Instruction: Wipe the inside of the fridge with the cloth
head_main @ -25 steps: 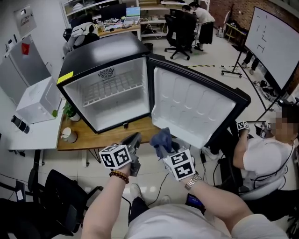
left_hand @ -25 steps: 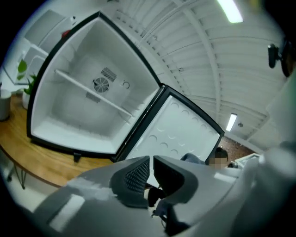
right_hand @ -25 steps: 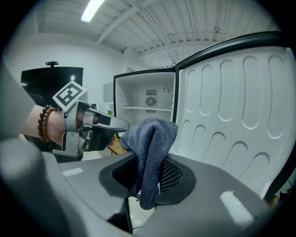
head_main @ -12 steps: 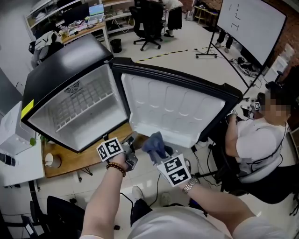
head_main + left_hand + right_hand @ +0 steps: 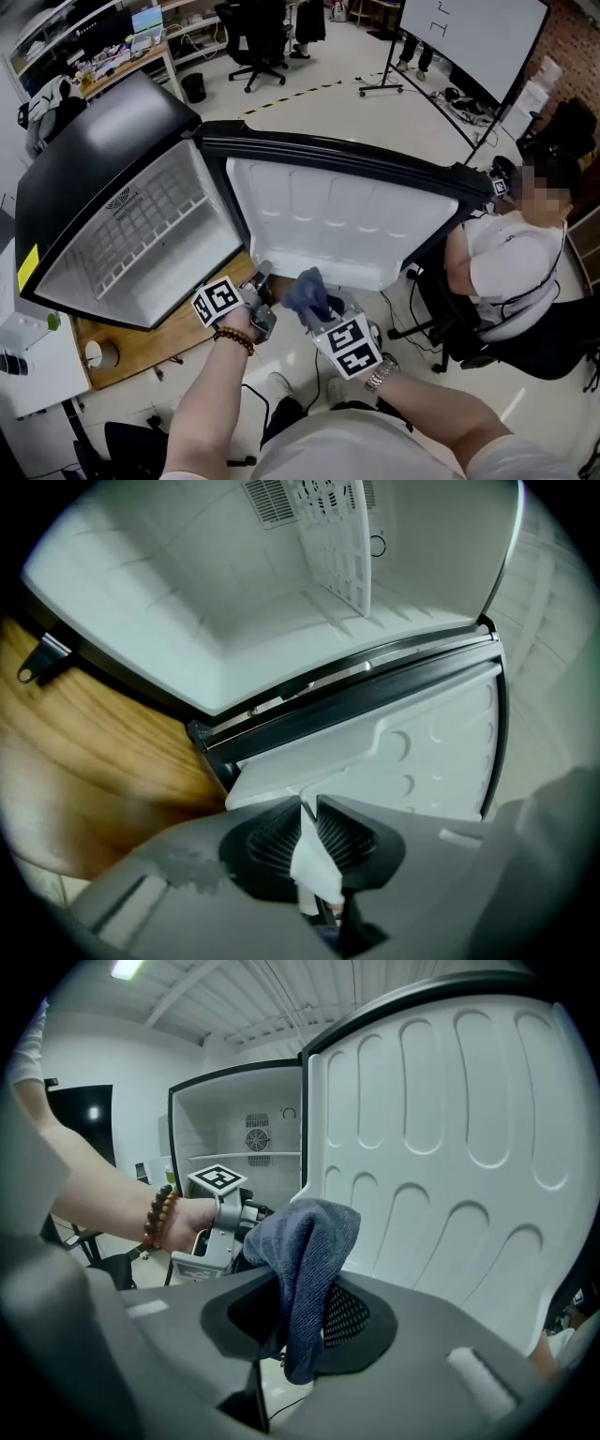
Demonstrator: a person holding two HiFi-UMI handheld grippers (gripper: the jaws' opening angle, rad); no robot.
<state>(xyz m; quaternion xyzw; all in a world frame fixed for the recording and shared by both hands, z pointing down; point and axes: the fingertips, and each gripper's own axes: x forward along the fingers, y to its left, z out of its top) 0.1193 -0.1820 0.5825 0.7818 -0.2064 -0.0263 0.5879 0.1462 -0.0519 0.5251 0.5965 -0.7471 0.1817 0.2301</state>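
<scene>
The right tool [image 5: 298, 1321] pinches the blue cloth [image 5: 314, 1232], its bunched end standing free to wipe, just outside the open fridge [image 5: 122, 234], while the empty left tool [image 5: 309, 836] has just narrowed its jaws to a slit.

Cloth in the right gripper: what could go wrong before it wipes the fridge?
The cloth bunches loosely above the right gripper, pinched by a narrow part, so it might slip out when rubbed. The wire shelf in the fridge could snag it. The open door stands close beside; a swing might bump it.
</scene>
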